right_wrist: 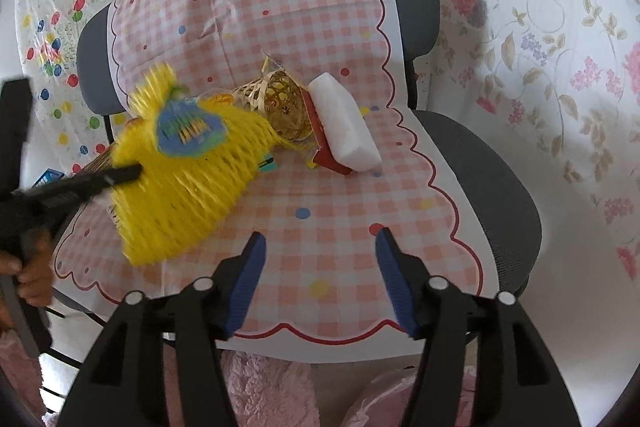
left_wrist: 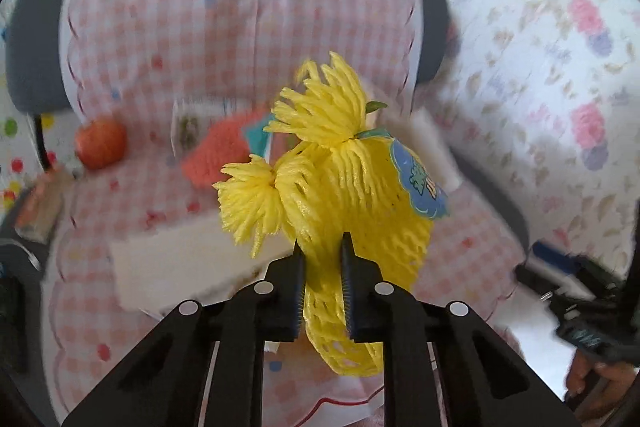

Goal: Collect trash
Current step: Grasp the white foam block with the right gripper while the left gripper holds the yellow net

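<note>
My left gripper (left_wrist: 322, 247) is shut on a yellow foam fruit net (left_wrist: 352, 195) with a blue label and holds it above the chair seat. The net also shows in the right wrist view (right_wrist: 188, 179), held by the left gripper (right_wrist: 132, 173) at the left. My right gripper (right_wrist: 320, 239) is open and empty above the front of the seat. On the seat lie a white foam block (right_wrist: 346, 127), a red wrapper (right_wrist: 324, 147) beside it and a woven straw ball (right_wrist: 280, 107). An orange net (left_wrist: 216, 151) lies behind the yellow one.
A grey office chair (right_wrist: 500, 179) carries a pink checked cloth (right_wrist: 320, 195). An apple (left_wrist: 101, 143) and a white block (left_wrist: 184, 267) lie on the seat in the left wrist view. Floral and dotted sheets cover the walls. A pink fluffy rug (right_wrist: 260, 387) lies below.
</note>
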The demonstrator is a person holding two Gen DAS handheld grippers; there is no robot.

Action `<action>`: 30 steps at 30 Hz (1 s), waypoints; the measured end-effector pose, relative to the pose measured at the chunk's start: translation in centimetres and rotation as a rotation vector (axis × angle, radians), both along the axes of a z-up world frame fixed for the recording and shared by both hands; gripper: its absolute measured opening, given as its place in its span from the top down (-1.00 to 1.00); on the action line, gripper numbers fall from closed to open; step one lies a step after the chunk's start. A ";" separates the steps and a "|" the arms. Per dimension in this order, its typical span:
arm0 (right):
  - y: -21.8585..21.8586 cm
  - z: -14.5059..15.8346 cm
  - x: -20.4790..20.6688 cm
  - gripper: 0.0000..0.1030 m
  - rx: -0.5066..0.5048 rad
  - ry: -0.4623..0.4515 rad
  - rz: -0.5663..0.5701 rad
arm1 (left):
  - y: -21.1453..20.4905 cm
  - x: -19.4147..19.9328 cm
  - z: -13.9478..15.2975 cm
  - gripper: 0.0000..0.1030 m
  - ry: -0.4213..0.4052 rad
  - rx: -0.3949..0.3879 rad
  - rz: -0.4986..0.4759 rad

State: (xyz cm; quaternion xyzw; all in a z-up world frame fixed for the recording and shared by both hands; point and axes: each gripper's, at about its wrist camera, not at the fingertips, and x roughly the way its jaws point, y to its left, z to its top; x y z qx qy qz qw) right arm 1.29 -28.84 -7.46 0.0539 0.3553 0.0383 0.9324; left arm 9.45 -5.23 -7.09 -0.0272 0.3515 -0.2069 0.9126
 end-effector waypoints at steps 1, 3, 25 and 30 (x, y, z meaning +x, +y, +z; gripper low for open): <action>0.0 0.1 0.0 -0.26 -0.005 -0.005 -0.003 | 0.6 -0.7 1.6 0.68 -0.045 -0.020 0.013; 0.2 0.4 0.1 -0.26 -0.026 -0.019 -0.009 | 2.1 -1.9 4.6 0.68 -0.134 -0.037 0.051; -0.5 -5.2 12.0 0.04 -0.284 0.065 0.086 | 4.1 2.6 2.6 0.67 -0.116 0.021 0.204; 0.3 -4.8 12.6 0.10 -0.319 0.020 0.093 | 3.4 3.2 2.0 0.67 -0.107 0.023 0.195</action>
